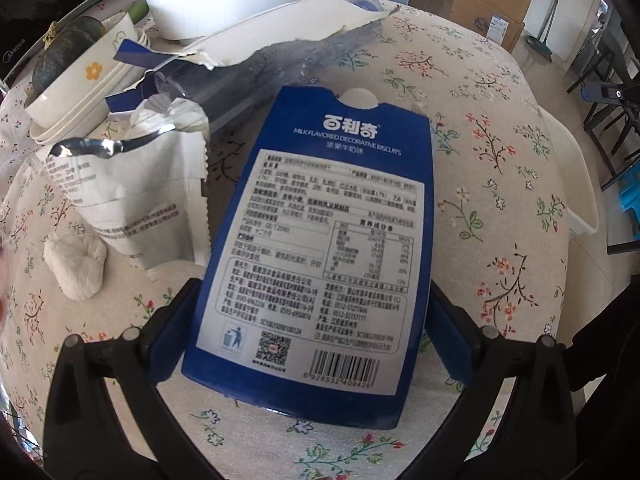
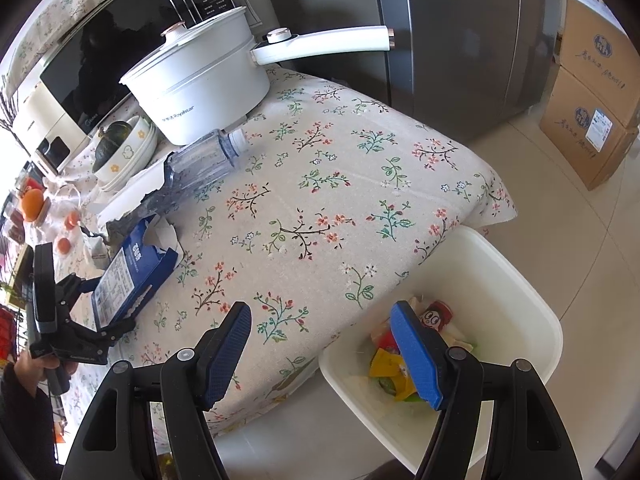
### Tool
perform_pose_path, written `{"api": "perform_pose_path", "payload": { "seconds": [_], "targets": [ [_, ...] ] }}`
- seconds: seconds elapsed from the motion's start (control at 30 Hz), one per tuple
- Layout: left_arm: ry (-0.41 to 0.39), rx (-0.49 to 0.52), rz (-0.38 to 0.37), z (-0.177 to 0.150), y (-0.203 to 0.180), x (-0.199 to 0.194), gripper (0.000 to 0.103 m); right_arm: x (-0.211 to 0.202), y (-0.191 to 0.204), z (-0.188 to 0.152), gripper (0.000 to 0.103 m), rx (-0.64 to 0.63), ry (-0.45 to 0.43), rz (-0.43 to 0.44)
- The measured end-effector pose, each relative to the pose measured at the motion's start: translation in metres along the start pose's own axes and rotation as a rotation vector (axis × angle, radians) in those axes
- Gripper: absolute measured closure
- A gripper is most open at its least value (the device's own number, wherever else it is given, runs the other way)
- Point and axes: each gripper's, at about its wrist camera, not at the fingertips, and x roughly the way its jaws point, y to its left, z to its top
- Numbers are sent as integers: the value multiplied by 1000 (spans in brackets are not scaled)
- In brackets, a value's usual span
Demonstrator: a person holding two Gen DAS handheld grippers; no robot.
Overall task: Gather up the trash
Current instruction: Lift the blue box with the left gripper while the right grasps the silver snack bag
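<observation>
My left gripper (image 1: 310, 320) is shut on a blue biscuit box (image 1: 320, 216) and holds it just above the floral tablecloth; the right wrist view shows that box (image 2: 128, 276) tilted in the left gripper (image 2: 100, 304). My right gripper (image 2: 324, 320) is open and empty over the table's near edge, beside a white bin (image 2: 516, 284) with colourful wrappers (image 2: 394, 364) inside. On the table lie a torn white snack bag (image 1: 136, 196), a crumpled tissue (image 1: 76, 264) and a clear plastic tray with torn card (image 1: 272, 60).
A white Royalstar pot (image 2: 200, 80), stacked bowls with a dark squash (image 1: 76, 72) and a microwave (image 2: 100, 52) stand at the table's back. Cardboard boxes (image 2: 592, 92) sit on the floor. The bin's rim (image 1: 576, 168) shows past the table's right edge.
</observation>
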Motion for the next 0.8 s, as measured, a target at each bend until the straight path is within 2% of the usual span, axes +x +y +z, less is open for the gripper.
{"api": "perform_pose_path", "payload": {
  "seconds": [0.17, 0.37, 0.53, 0.6, 0.8],
  "targets": [
    [-30, -67, -22, -14, -14, -22, 7, -4, 10, 5, 29, 4, -14, 25],
    [-57, -136, 3, -32, -28, -82, 8, -6, 38, 12, 29, 6, -36, 84],
    [-118, -317, 4, -52, -15, -123, 9, 5, 67, 18, 29, 20, -35, 124],
    [-143, -386, 40, -61, -8, -134, 9, 10, 80, 20, 29, 23, -32, 138],
    [-236, -552, 224, -81, 23, -163, 9, 23, 137, 17, 29, -18, -32, 189]
  ]
}}
